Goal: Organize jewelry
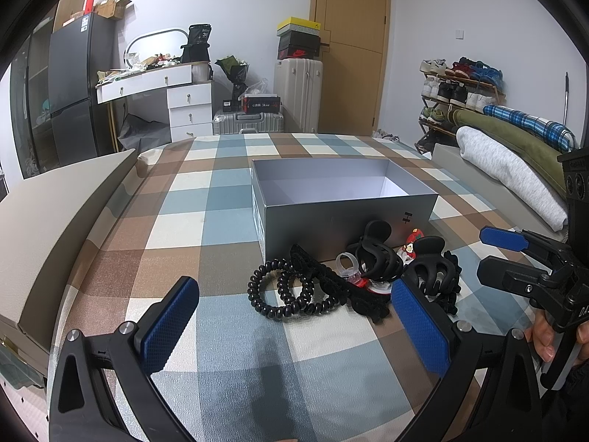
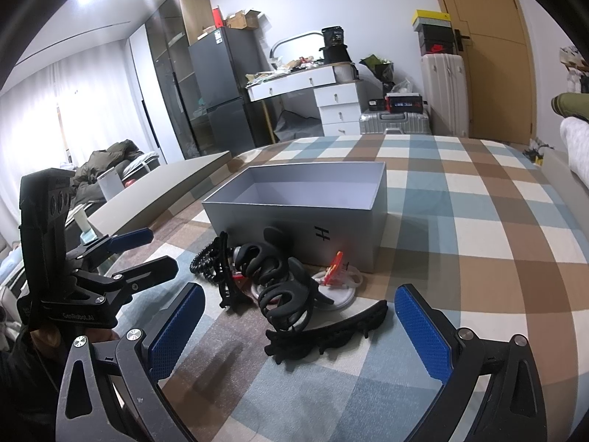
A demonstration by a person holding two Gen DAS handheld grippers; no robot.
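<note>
Before the open box (image 1: 342, 217), hair clips (image 2: 283, 287), checked cloth (image 1: 206, 353) around

The grey box (image 2: 294, 221) bears a black "H"-like mark on its near wall, toward 5 o'clock of that face. The left tool (image 2: 147, 254), at 9 o'clock in the right wrist view, reads "GenRobot.AI" on its black body. A black shoebox (image 2: 434, 47) at 1 o'clock shows a red Nike swoosh. Other print is too small to read.

Left claw (image 1: 294, 326) and right claw (image 2: 300, 326) both gape wide, holding nothing.
</note>
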